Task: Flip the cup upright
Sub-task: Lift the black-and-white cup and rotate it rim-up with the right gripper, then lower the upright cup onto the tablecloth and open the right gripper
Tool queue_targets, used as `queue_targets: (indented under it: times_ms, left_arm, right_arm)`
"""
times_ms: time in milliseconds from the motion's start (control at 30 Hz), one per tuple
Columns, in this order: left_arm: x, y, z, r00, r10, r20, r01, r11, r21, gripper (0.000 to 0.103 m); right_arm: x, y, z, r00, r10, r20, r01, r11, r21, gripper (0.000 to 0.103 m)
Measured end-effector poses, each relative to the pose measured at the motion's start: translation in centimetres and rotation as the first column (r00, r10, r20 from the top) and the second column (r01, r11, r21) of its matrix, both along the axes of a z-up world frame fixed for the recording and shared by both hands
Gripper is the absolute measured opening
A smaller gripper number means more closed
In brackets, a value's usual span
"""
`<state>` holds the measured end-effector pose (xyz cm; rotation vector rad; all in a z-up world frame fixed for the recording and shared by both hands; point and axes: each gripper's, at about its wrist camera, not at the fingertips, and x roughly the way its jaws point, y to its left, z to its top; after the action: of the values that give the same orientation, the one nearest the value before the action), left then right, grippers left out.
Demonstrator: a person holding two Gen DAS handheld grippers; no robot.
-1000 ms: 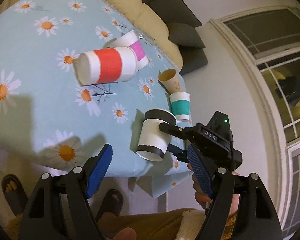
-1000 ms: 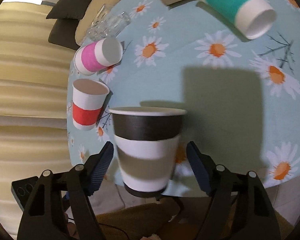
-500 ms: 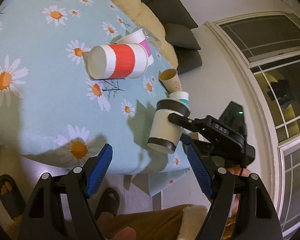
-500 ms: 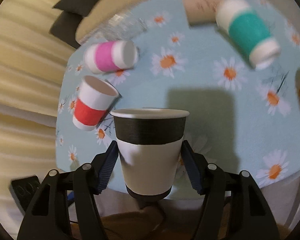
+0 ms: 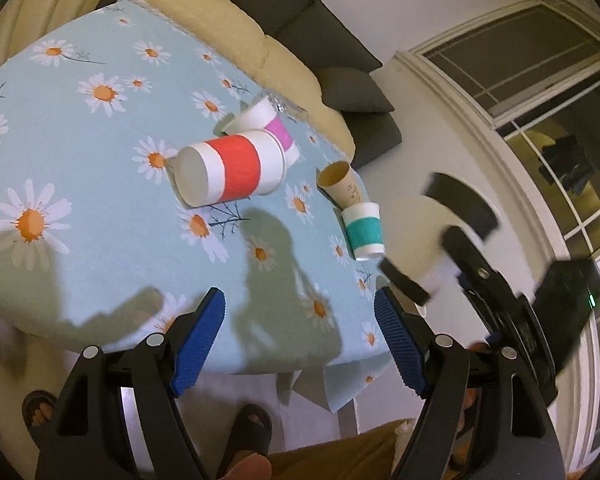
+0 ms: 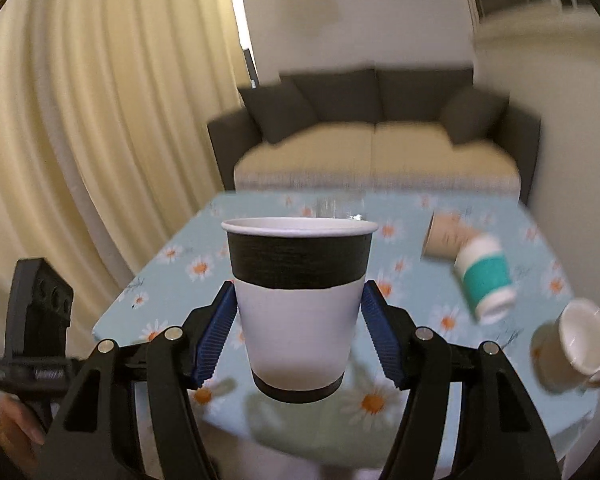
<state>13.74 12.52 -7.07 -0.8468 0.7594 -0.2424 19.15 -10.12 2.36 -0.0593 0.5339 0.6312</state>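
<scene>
My right gripper (image 6: 298, 332) is shut on a white paper cup with black bands (image 6: 298, 304) and holds it upright, mouth up, above the near edge of the daisy tablecloth table (image 6: 260, 208). In the left wrist view the same cup (image 5: 440, 276) is a motion-blurred shape off the table's right edge, held by the right gripper (image 5: 496, 296). My left gripper (image 5: 300, 336) is open and empty above the near table edge.
On the table (image 5: 80, 216) lie a red-banded cup (image 5: 232, 172), a pink-banded cup (image 5: 268, 124), a brown cup (image 5: 340, 184) and a teal-banded cup (image 5: 364, 232). A sofa (image 6: 376, 136) stands behind the table, curtains (image 6: 80, 120) at left. My feet show below.
The right gripper closed on the black-banded cup, lifted it off the table and swung level, so the cup now stands upright in the air. The left gripper pulled back a little.
</scene>
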Motion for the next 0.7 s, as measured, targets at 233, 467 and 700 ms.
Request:
queue_targets:
  times_ms: [233, 467, 700]
  left_arm:
    - [0.0, 0.5, 0.0, 1.000, 0.019, 0.017, -0.019, 1.000, -0.007, 0.075]
    - [0.2, 0.7, 0.1, 0.999, 0.034, 0.040, -0.034, 0.999, -0.001, 0.075]
    - [0.7, 0.6, -0.1, 0.998, 0.040, 0.040, -0.041, 0.999, 0.022, 0.075]
  right_arm:
    - [-1.6, 0.0, -1.2, 0.989, -0.087, 0.121, 0.081, 0.996, 0.047, 0.064]
    - [-2.0, 0.2, -4.5, 0.953, -0.171, 0.252, 0.149, 0.983, 0.104, 0.064]
    - [-2.5, 0.7, -7.7, 0.903, -0.214, 0.372, 0.196, 0.977, 0.085, 0.064]
